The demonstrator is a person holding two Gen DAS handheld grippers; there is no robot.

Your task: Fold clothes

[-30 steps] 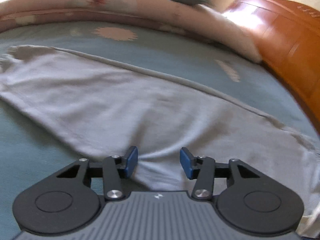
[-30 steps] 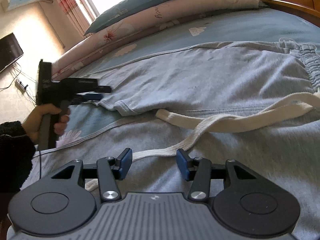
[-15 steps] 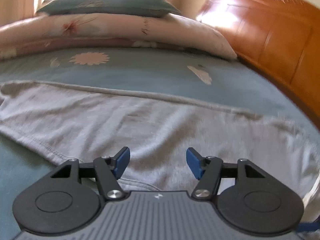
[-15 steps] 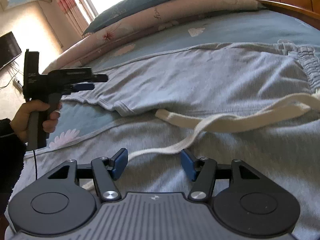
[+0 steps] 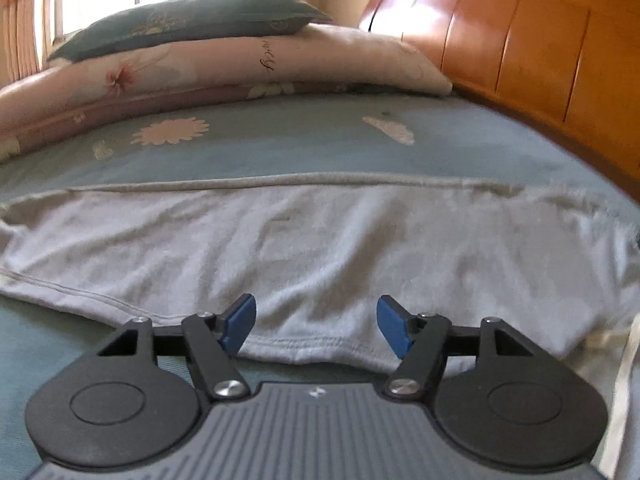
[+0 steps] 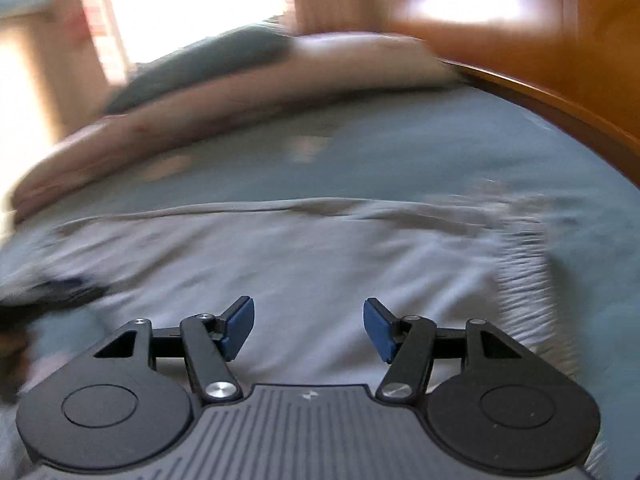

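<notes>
Grey trousers (image 5: 320, 248) lie spread flat across the bed. In the left wrist view my left gripper (image 5: 316, 322) stands open, low over the near hem of a trouser leg, with nothing between its blue pads. A white drawstring (image 5: 624, 364) shows at the right edge. The right wrist view is blurred. There my right gripper (image 6: 308, 326) is open above the grey cloth (image 6: 300, 264), and the gathered waistband (image 6: 524, 276) lies to its right. A dark blurred shape (image 6: 60, 290) at the left edge looks like the other gripper.
The bed has a blue sheet (image 5: 280, 152) with pale flower prints. A pink floral pillow (image 5: 240, 68) with a dark teal cushion (image 5: 192, 28) on it lies at the far side. The orange wooden headboard (image 5: 540, 48) runs along the right. A bright window (image 6: 192, 4) stands behind.
Both grippers have opened wider. My left gripper has dropped and levelled toward the trouser hem. My right gripper has swung forward over the trousers, off the drawstring, and its view is now blurred.
</notes>
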